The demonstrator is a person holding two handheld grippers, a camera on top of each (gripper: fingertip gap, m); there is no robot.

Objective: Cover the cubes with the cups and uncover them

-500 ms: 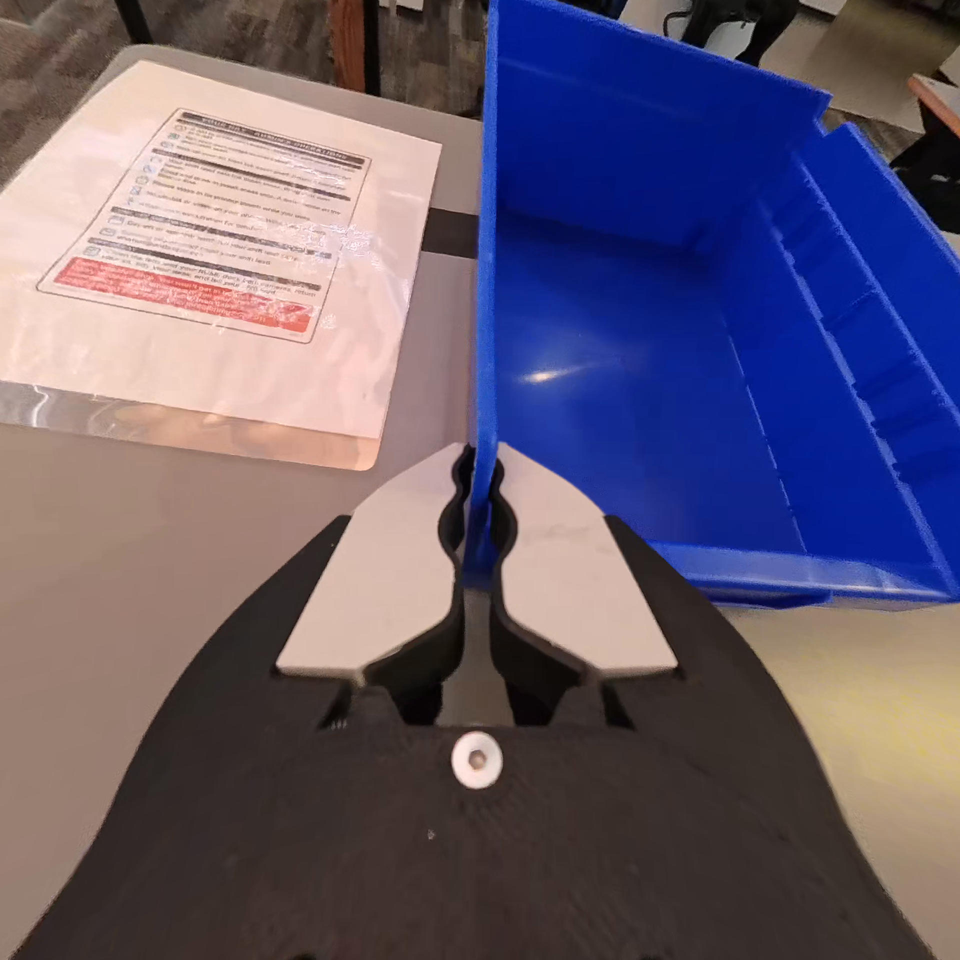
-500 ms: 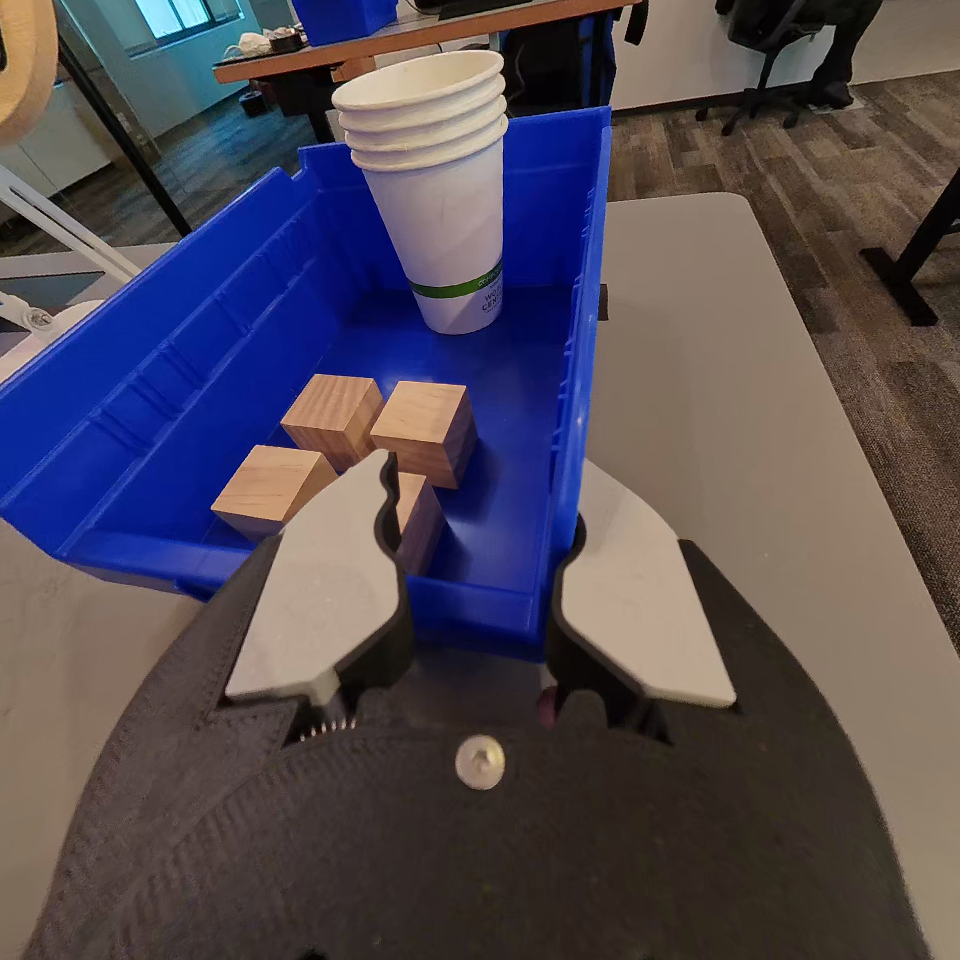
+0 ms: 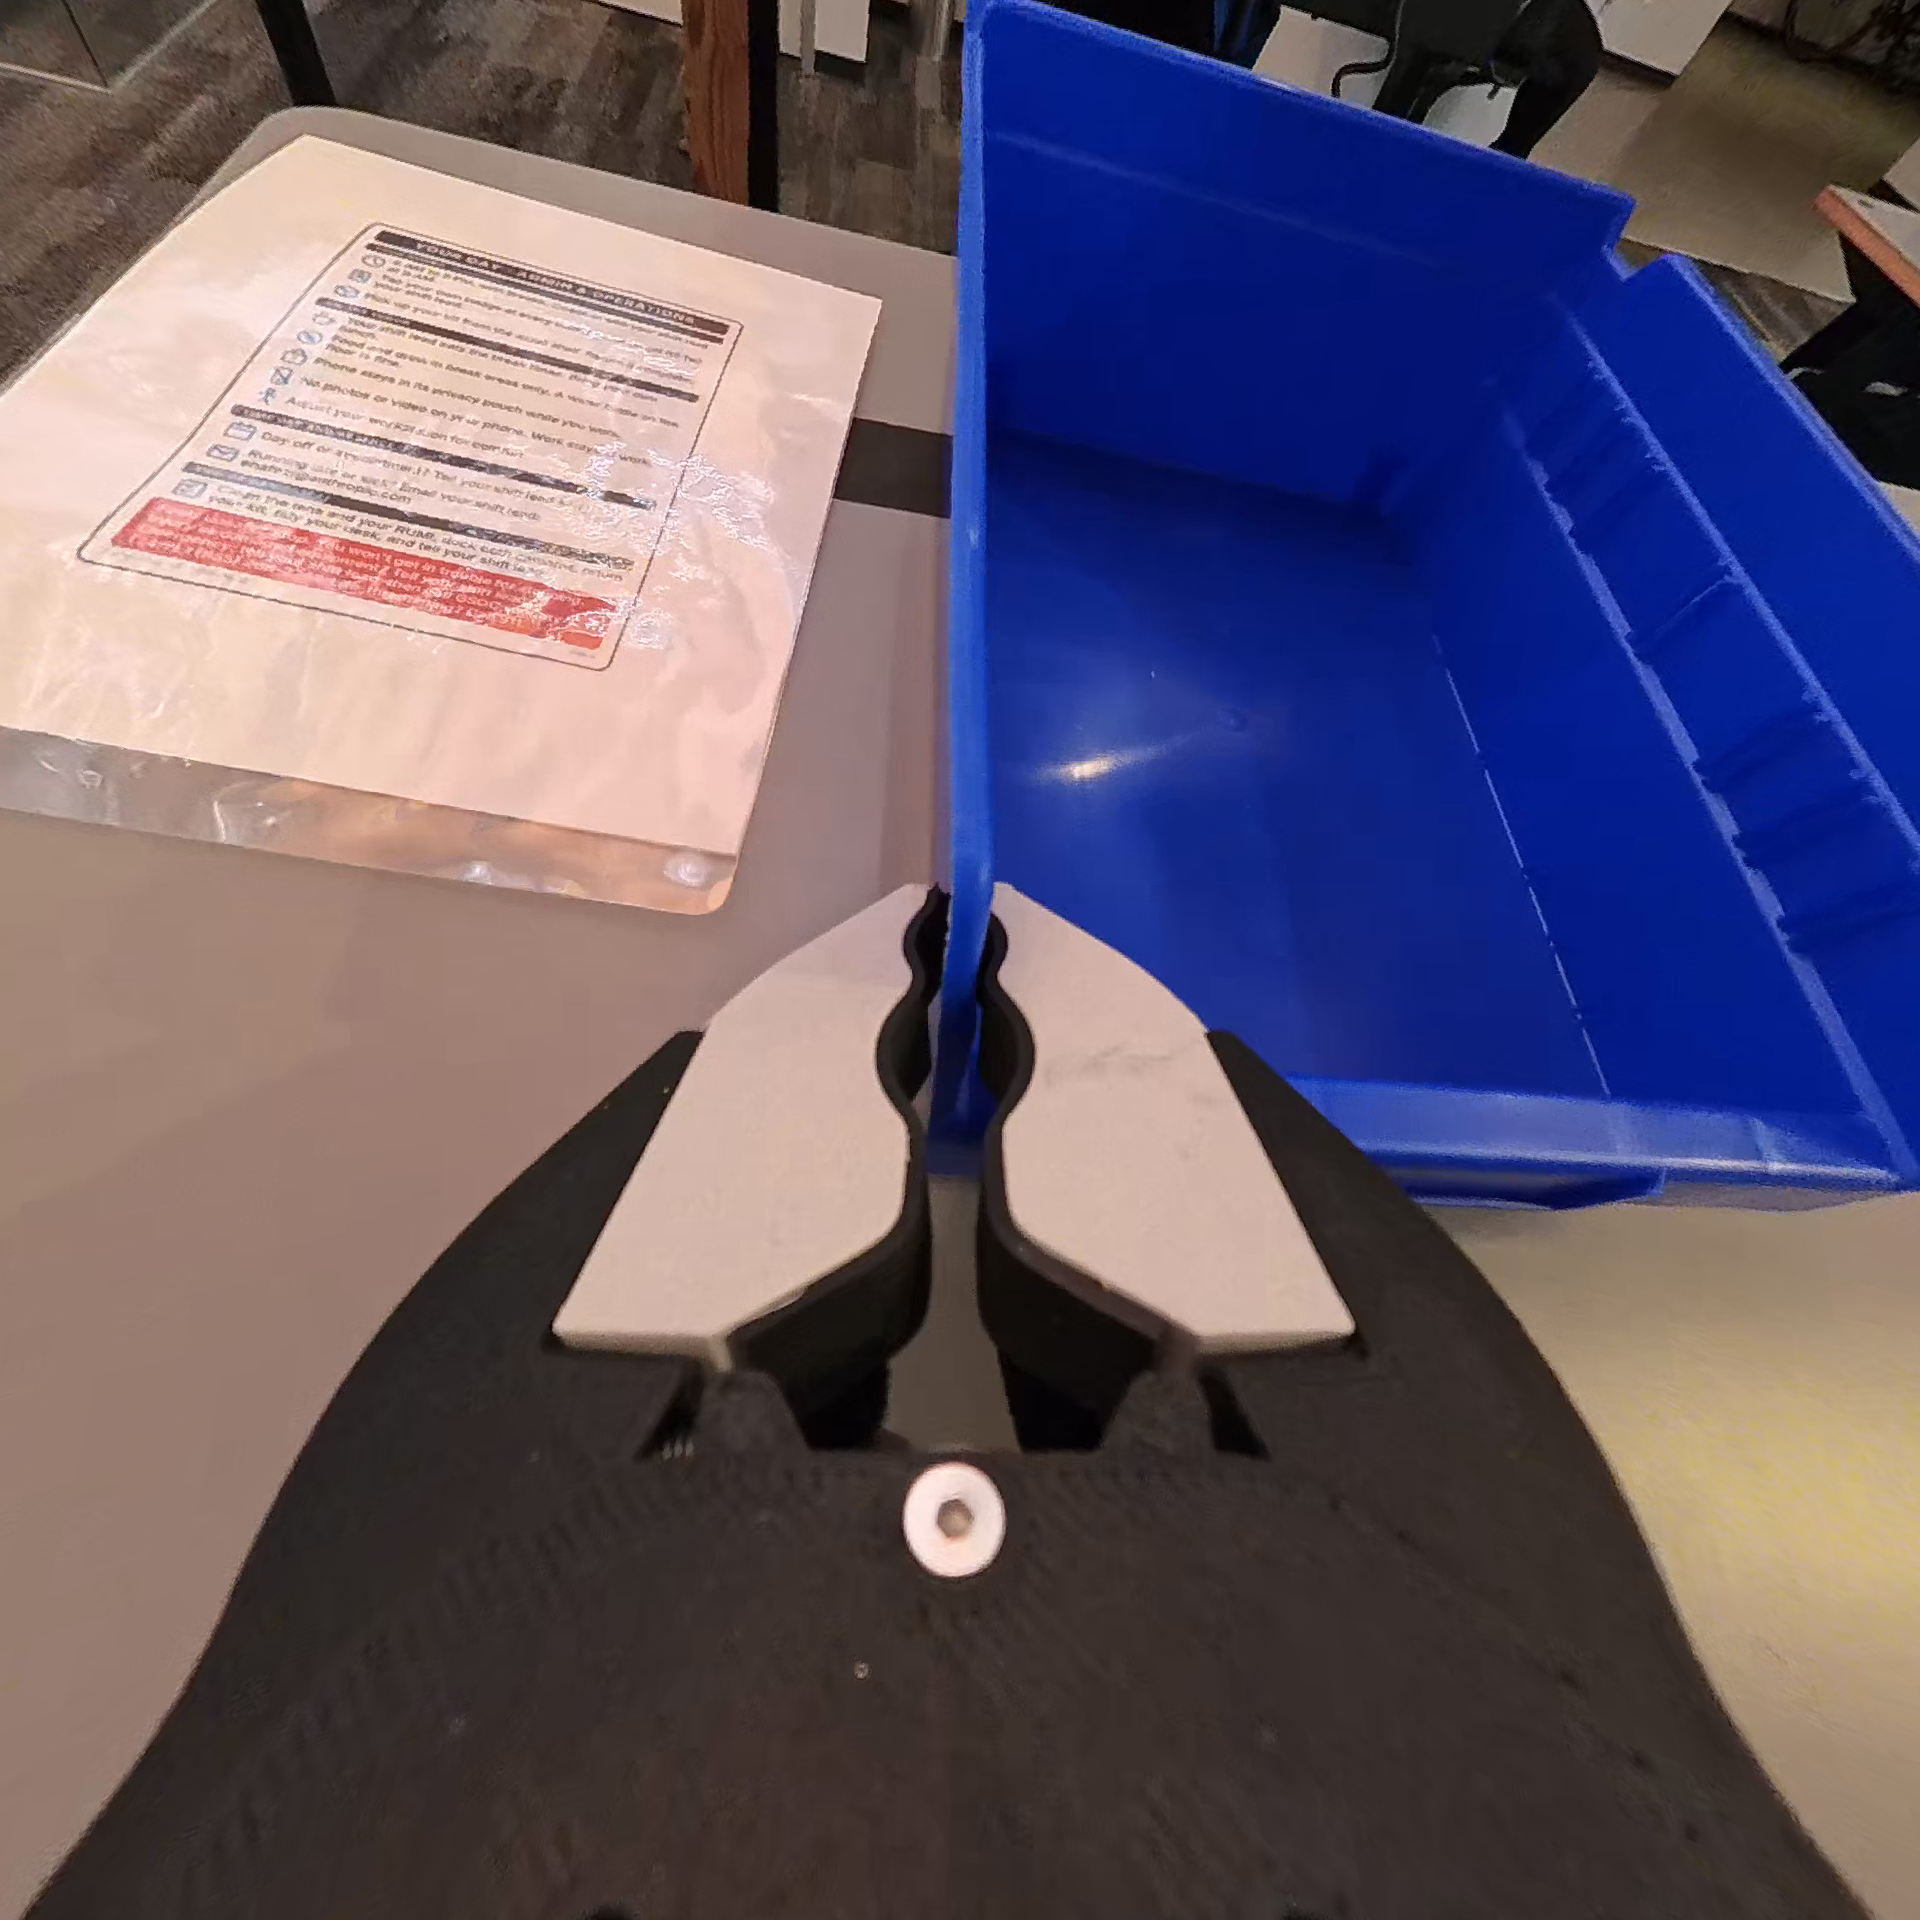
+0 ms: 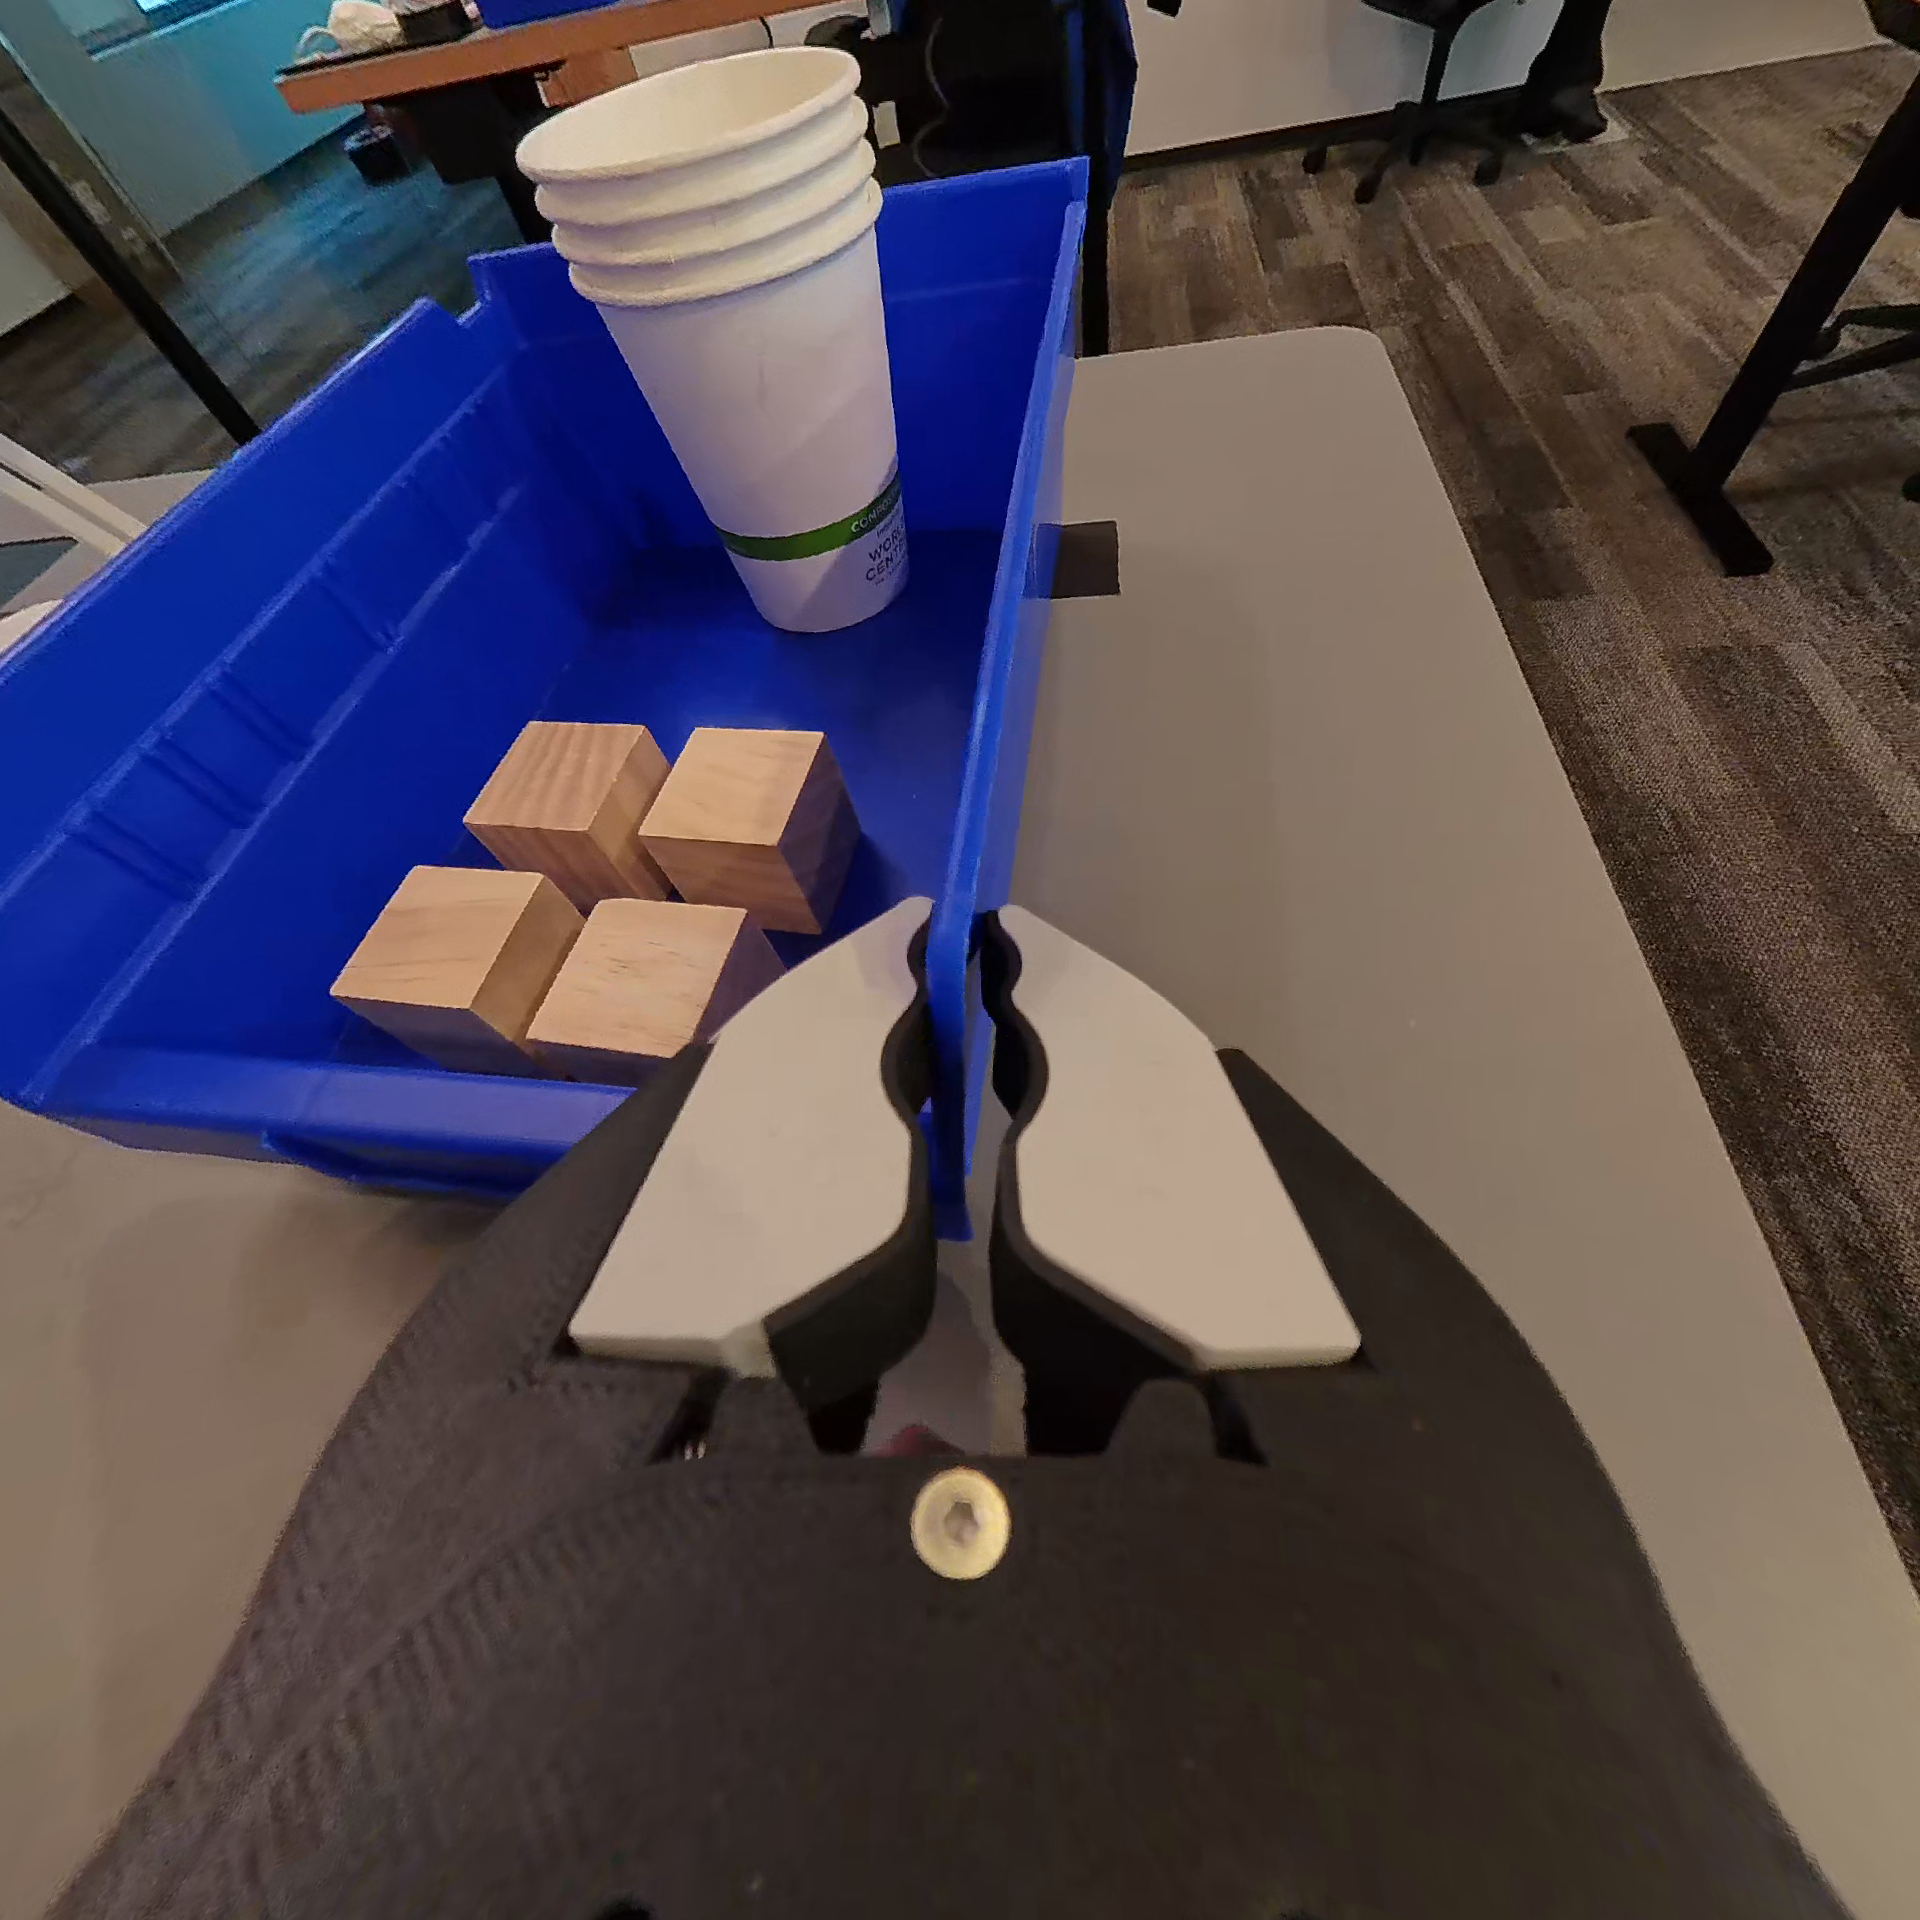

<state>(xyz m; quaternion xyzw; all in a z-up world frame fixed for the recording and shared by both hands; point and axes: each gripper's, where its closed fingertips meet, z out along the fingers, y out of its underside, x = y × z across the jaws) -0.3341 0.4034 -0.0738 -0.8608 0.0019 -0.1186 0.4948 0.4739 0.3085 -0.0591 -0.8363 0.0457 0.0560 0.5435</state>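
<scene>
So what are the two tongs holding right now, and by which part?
Each is clamped on a side wall of a blue bin, near its front corner: left tongs on the empty bin, right tongs on the cube bin.

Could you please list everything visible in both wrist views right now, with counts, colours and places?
bin: one, blue, on the table.
cubes: four, light wood, clustered on the bin floor.
cups: one nested stack, white with a green band, upright at the bin's far end.
laminated sheet: one, white, flat on the table left of the bin.
table: one, grey.
left gripper: jaws shut on the bin's left wall.
right gripper: jaws shut on the bin's right wall.
</scene>
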